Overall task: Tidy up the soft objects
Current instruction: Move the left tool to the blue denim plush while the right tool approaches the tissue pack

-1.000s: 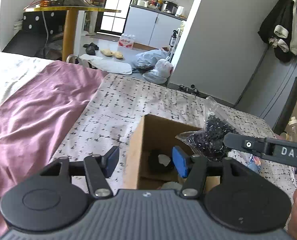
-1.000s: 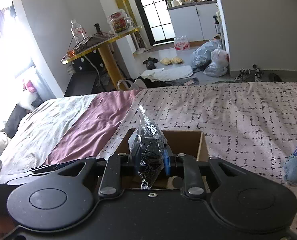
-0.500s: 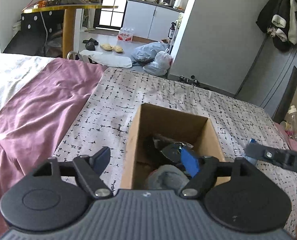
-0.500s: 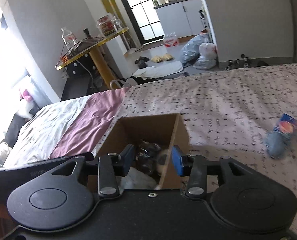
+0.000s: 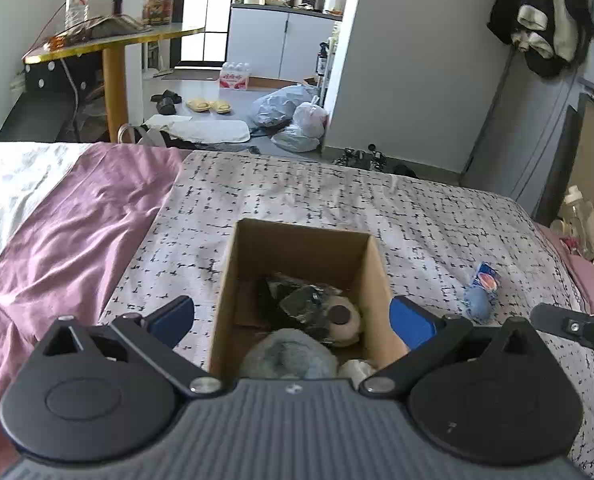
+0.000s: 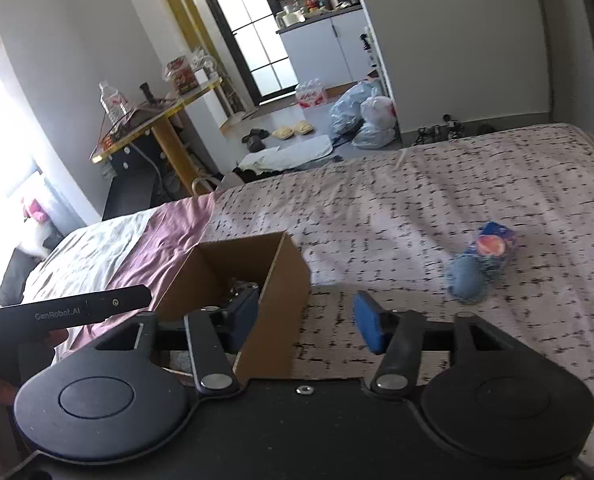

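An open cardboard box (image 5: pixel 297 229) stands on the bed, holding a dark plastic bag (image 5: pixel 305 300), a grey soft bundle (image 5: pixel 289 354) and a cream roll (image 5: pixel 343 320). My left gripper (image 5: pixel 293 318) hovers at the box's near end. Its jaws are opening wide, one on each side of the box, and grip nothing. My right gripper (image 6: pixel 307 320) is at the box's (image 6: pixel 253 252) right side. Its jaws are opening too, and the box's right wall shows between them, ungripped. A blue soft item (image 6: pixel 481 266) lies on the bed to the right of the box (image 5: pixel 481 292).
The bed has a black-flecked white cover (image 5: pixel 337 200) and a purple sheet (image 5: pixel 77 232) to the left. Beyond the bed's foot are a round yellow table (image 5: pixel 113 40), slippers and plastic bags (image 5: pixel 293 116) on the floor. Clothes (image 5: pixel 545 20) hang on the right wall.
The right gripper let go of the dark plastic bag, which now lies in the box, and swung to the right. Both grippers' jaws spread wider. The left gripper drew back and rose.
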